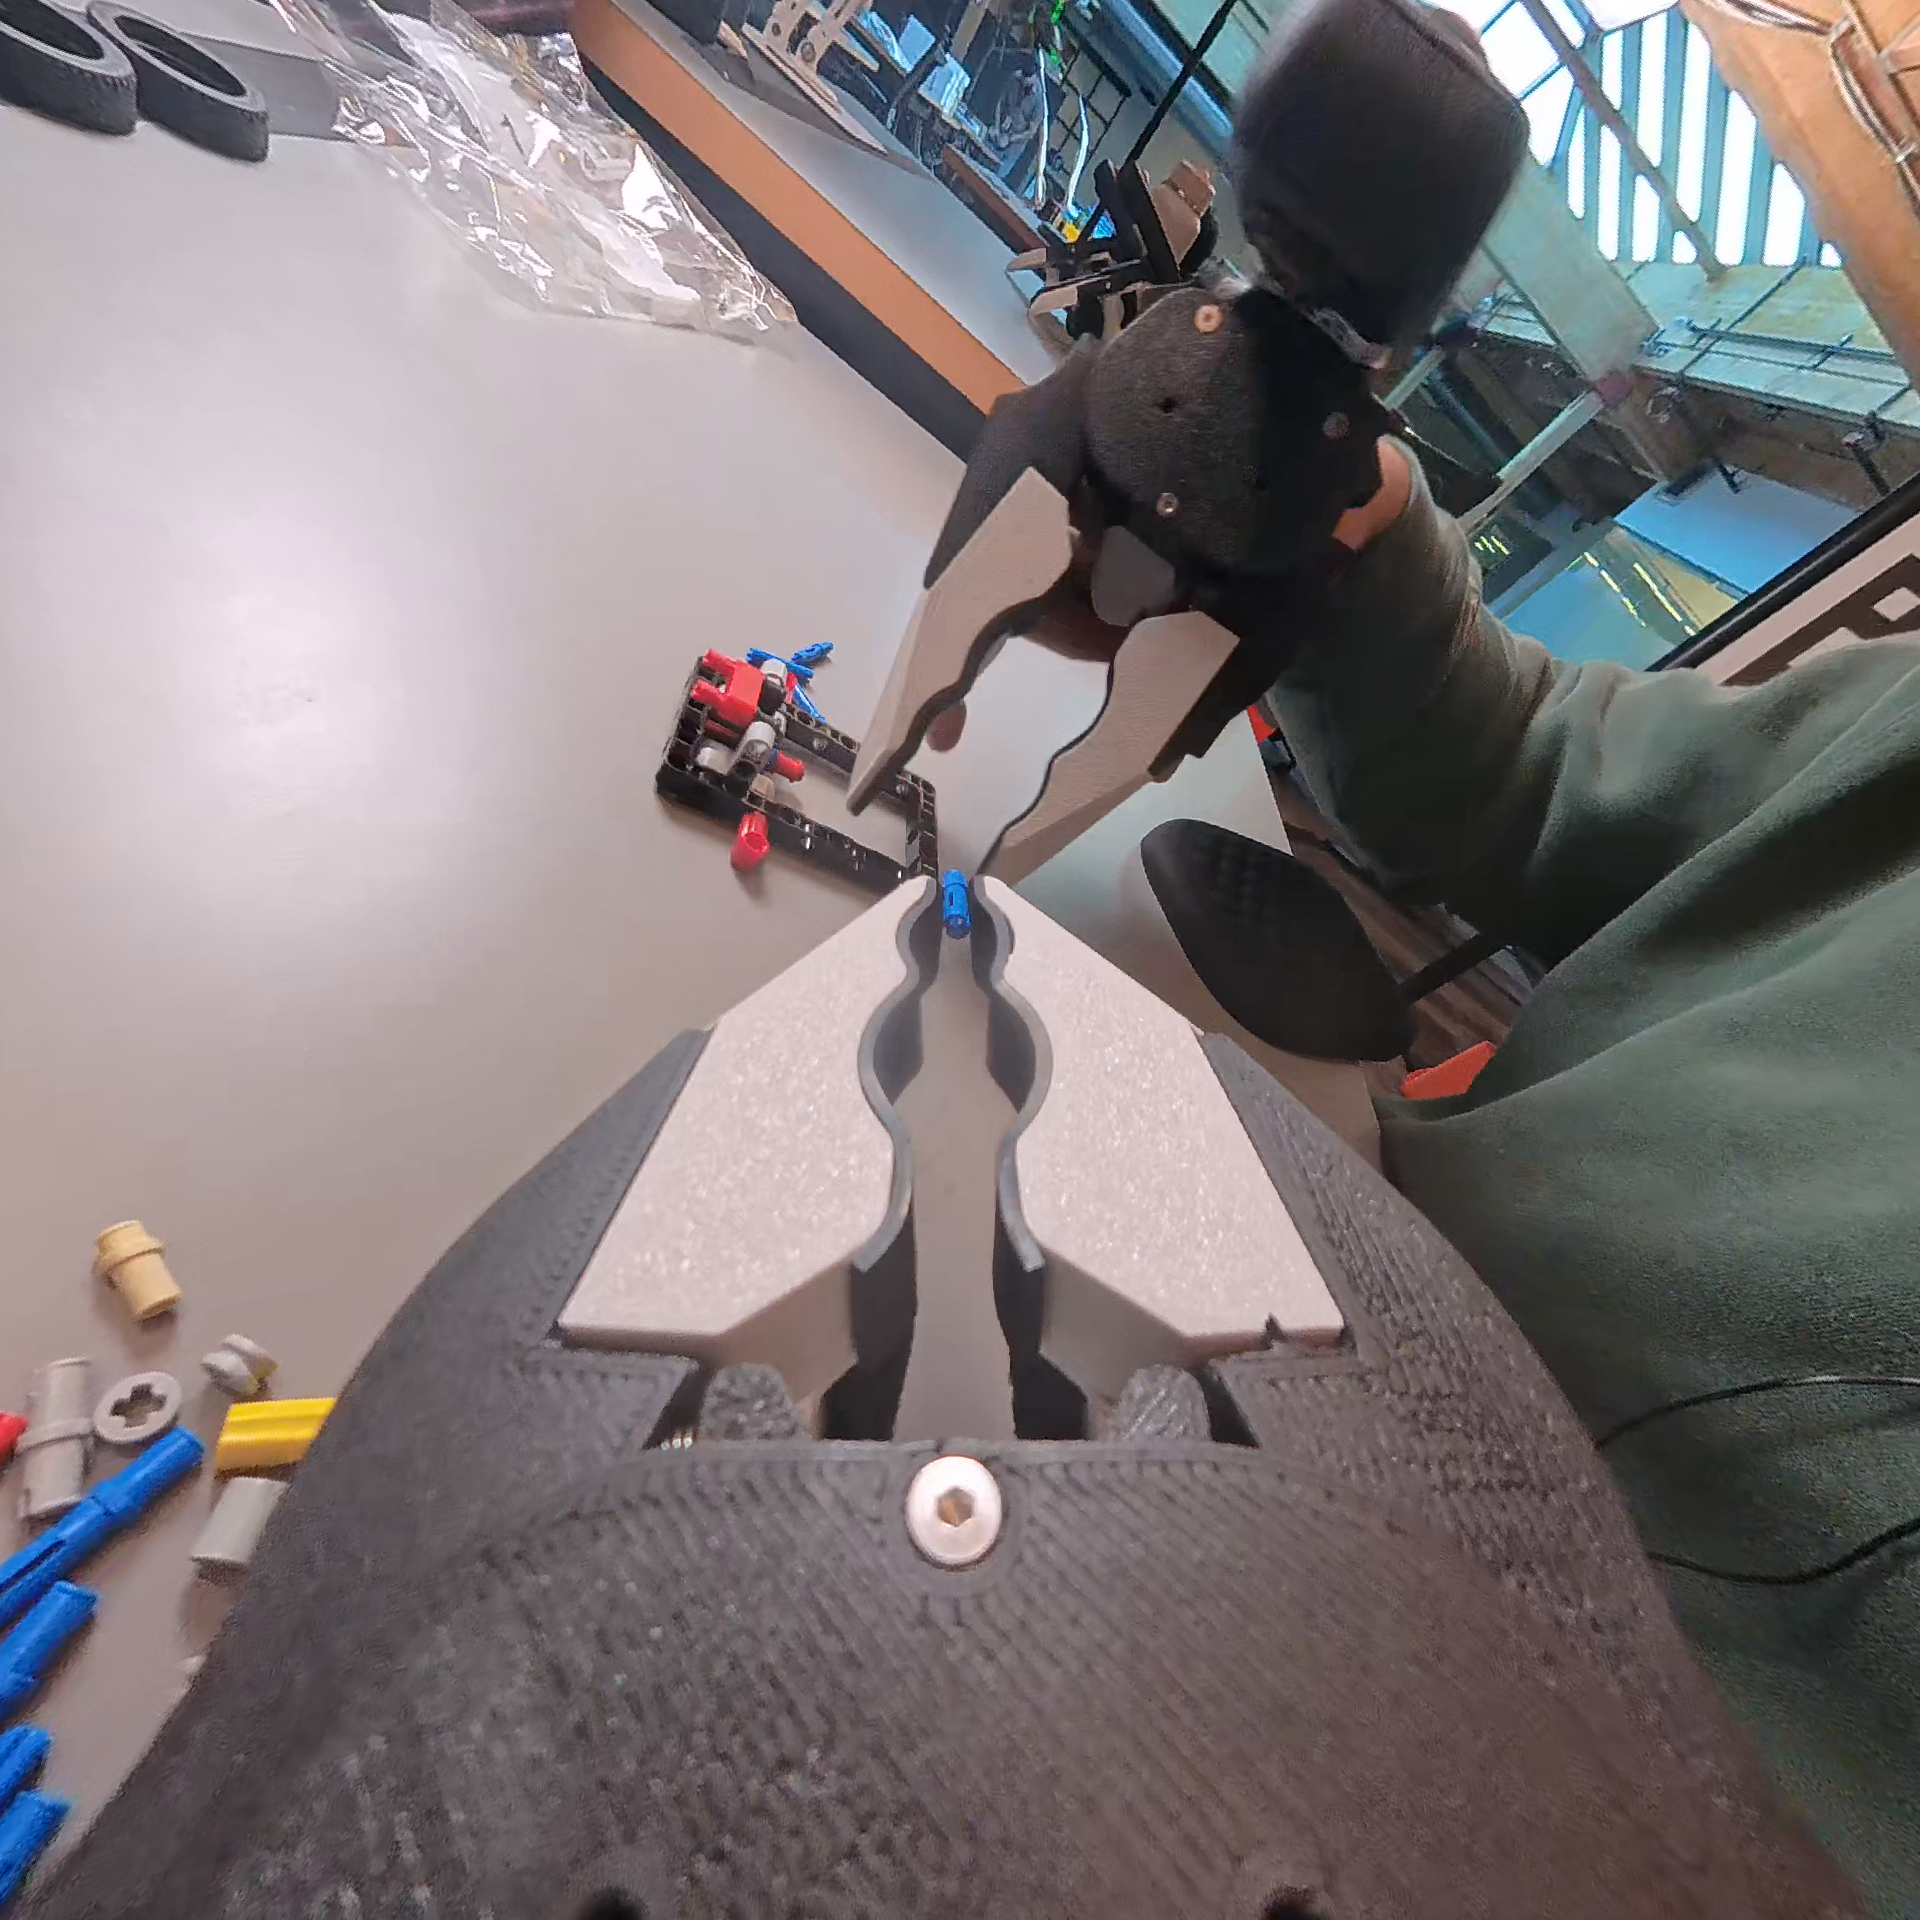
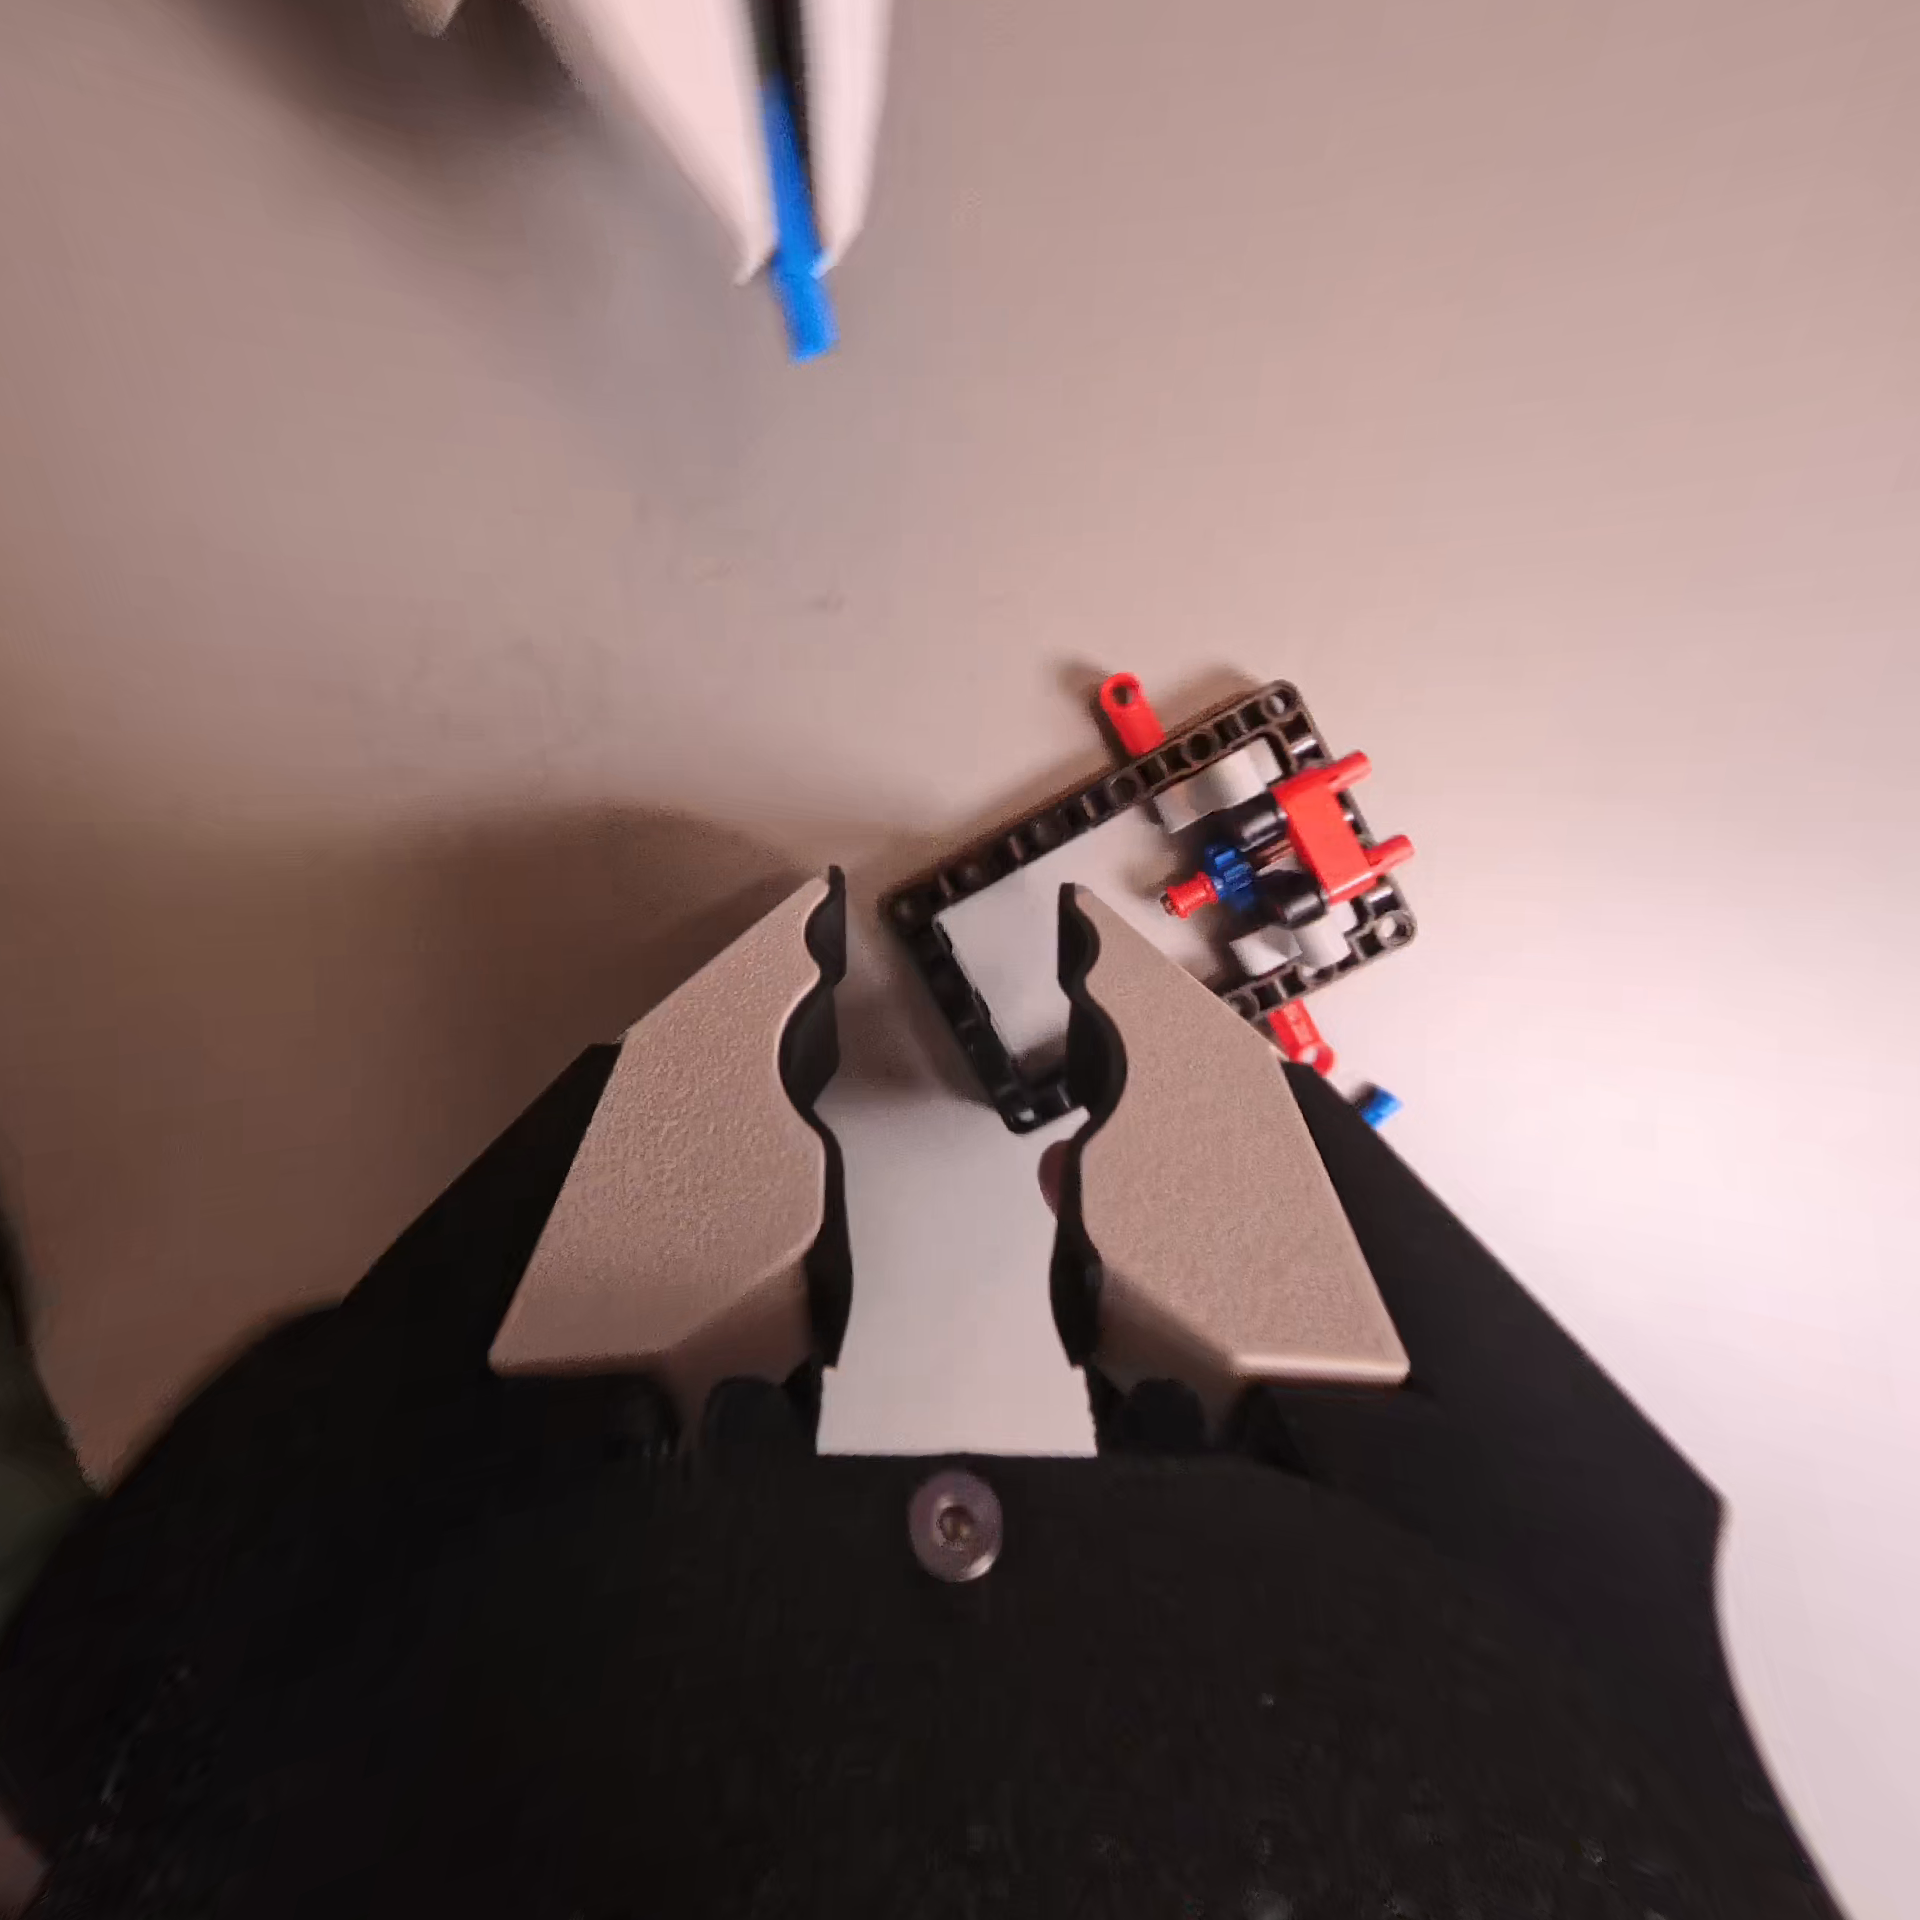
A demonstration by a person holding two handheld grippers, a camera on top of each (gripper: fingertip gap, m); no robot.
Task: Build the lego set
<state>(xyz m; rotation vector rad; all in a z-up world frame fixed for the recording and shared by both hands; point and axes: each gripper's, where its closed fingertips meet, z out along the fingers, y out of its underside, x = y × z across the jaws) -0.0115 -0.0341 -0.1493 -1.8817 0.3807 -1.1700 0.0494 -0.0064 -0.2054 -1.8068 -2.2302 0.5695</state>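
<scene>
A partly built lego model, a black frame (image 1: 800,800) with red, grey and blue parts, lies on the grey table; it also shows in the right wrist view (image 2: 1164,894). My left gripper (image 1: 954,902) is shut on a small blue pin (image 1: 954,906), held above the table short of the frame. It shows in the right wrist view (image 2: 800,249) at the top, with the blue pin (image 2: 802,301) sticking out. My right gripper (image 2: 951,904) is open and empty, hovering over the frame's near corner; it also shows in the left wrist view (image 1: 920,831).
Loose lego parts (image 1: 135,1455) in blue, yellow, grey and tan lie at the lower left. Clear plastic bags (image 1: 540,177) and two black tyres (image 1: 125,73) sit at the far side. A small blue piece (image 2: 1377,1103) lies by the frame. A person's green sleeve (image 1: 1662,1039) is at right. My hands' fingertips stand some 9 cm from each other.
</scene>
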